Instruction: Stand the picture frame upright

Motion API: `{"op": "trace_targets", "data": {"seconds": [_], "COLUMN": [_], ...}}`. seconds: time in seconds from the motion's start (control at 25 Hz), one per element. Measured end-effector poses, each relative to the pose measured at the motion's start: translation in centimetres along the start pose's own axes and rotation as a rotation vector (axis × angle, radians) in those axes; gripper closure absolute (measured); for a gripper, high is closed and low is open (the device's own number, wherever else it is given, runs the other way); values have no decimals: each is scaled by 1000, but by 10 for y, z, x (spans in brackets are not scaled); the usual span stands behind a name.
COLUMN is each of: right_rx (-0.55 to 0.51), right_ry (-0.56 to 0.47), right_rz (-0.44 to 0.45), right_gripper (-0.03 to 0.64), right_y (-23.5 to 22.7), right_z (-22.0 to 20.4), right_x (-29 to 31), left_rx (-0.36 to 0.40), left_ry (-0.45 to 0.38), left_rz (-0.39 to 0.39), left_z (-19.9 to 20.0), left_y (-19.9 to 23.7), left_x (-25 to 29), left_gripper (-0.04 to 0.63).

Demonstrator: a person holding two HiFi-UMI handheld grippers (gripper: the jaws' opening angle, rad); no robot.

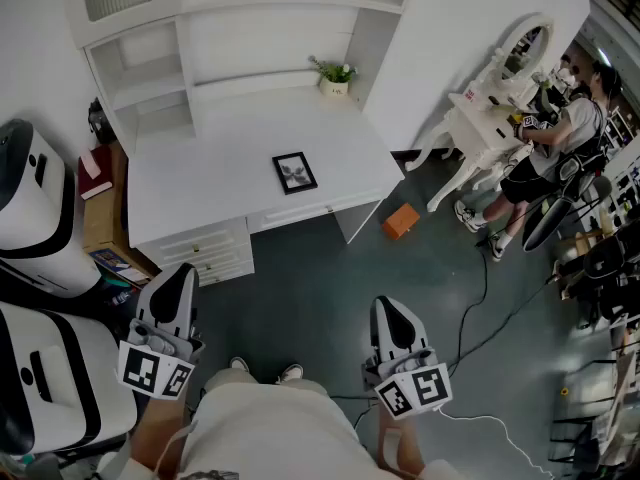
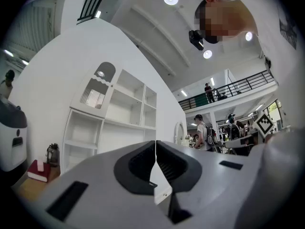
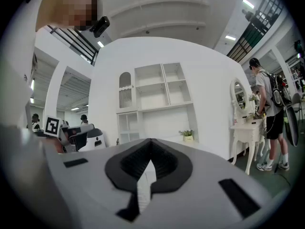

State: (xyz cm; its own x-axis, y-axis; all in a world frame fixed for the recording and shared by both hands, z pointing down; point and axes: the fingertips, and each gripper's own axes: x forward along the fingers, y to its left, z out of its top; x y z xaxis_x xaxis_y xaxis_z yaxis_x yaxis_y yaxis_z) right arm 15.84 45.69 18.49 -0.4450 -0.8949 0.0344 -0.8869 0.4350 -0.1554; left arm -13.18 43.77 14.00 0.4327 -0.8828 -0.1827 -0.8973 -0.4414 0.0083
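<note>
A small black picture frame (image 1: 294, 172) lies flat, face up, on the white desk (image 1: 210, 183) in the head view. Both grippers are held low, well short of the desk, over the dark floor. My left gripper (image 1: 180, 280) is shut with nothing between its jaws, which meet in a thin line in the left gripper view (image 2: 156, 152). My right gripper (image 1: 391, 313) is shut and empty too; the right gripper view shows its jaws closed (image 3: 150, 151). The frame does not show in either gripper view.
A potted plant (image 1: 334, 75) stands at the desk's back right. White shelving (image 1: 150, 78) rises behind the desk. An orange box (image 1: 400, 221) lies on the floor. White machines (image 1: 35, 203) stand at left. A person (image 1: 545, 158) stands by a white vanity table (image 1: 480, 133) at right. Cables (image 1: 480, 308) cross the floor.
</note>
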Motion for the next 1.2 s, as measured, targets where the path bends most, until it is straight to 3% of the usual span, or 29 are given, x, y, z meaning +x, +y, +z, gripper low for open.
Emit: {"op": "trace_targets", "data": {"seconds": [0.4,0.64,0.8,0.92,1.08,1.16,1.2], "right_rx": [-4,86,69,59,-10,-18,-13], "right_ry": [9,-8,-15,-21,-12,-16,-21], "right_rz": [23,120,94,82,85,80,74], "right_gripper": [607,607,606,541,391,281,262], "right_y": [17,28,20,11,2,-6,-11], "right_z": [-1,-4,-2,2,6,8,9], "right_x": [2,5,5,4,4,1,-1], "left_rx": [1,-2,0,-6,-23,-6,1], "left_ry": [4,-10,-31,-21,22,41,49], "left_rz": [8,19,20,38,57,69,73], "left_z": [2,2,4,-1,-13,-18,-20], "left_y": [8,11,12,14,19,19,19], "left_x": [-12,-14,-11,-9,1,5,6], "left_gripper": [572,572,570,555,310,204,165]}}
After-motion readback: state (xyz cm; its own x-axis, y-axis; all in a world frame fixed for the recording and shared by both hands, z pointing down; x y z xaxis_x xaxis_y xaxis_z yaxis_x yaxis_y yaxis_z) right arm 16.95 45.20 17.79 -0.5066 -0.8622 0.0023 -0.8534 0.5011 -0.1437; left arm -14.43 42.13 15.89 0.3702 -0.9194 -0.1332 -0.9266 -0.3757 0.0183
